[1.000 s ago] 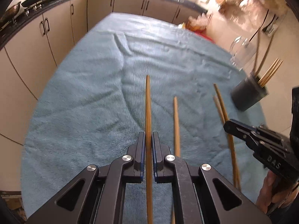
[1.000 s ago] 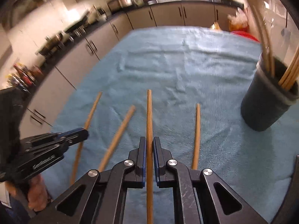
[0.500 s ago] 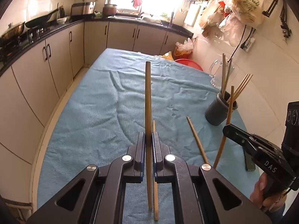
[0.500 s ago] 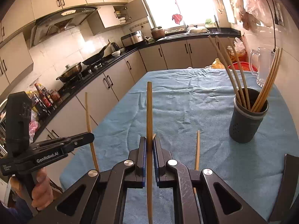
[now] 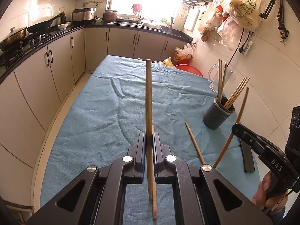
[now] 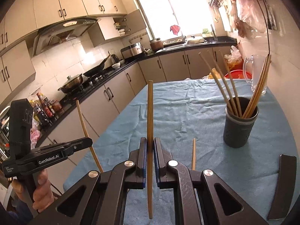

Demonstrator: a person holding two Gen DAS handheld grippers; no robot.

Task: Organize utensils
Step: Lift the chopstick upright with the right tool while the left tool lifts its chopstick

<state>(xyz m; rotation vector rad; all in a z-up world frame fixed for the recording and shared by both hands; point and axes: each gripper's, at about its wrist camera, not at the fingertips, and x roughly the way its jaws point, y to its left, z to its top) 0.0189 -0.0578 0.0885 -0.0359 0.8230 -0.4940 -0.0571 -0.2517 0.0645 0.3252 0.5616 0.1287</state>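
Stove hood [image 6: 65, 31] shows only in right view; both grippers [image 5: 149, 140] [image 6: 149, 146] pinch a chopstick [image 5: 148, 97] [image 6: 150, 112] between fingers.

Home kitchen: cabinets [image 6: 78, 5], range hood [image 6: 63, 31], probably stove [image 6: 93, 78].

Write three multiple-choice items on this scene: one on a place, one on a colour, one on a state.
1. Where does the grey holder stand?
A. in the sink
B. on the cloth
C. on the stove

2. What colour is the cloth?
A. blue
B. red
C. white

3. The right gripper is:
A. open and empty
B. shut on a spoon
C. shut on a chopstick

Answers: 1 B, its base rests on the cloth. 2 A, the whole cloth reads blue in both views. 3 C, the pads clamp the wooden stick.
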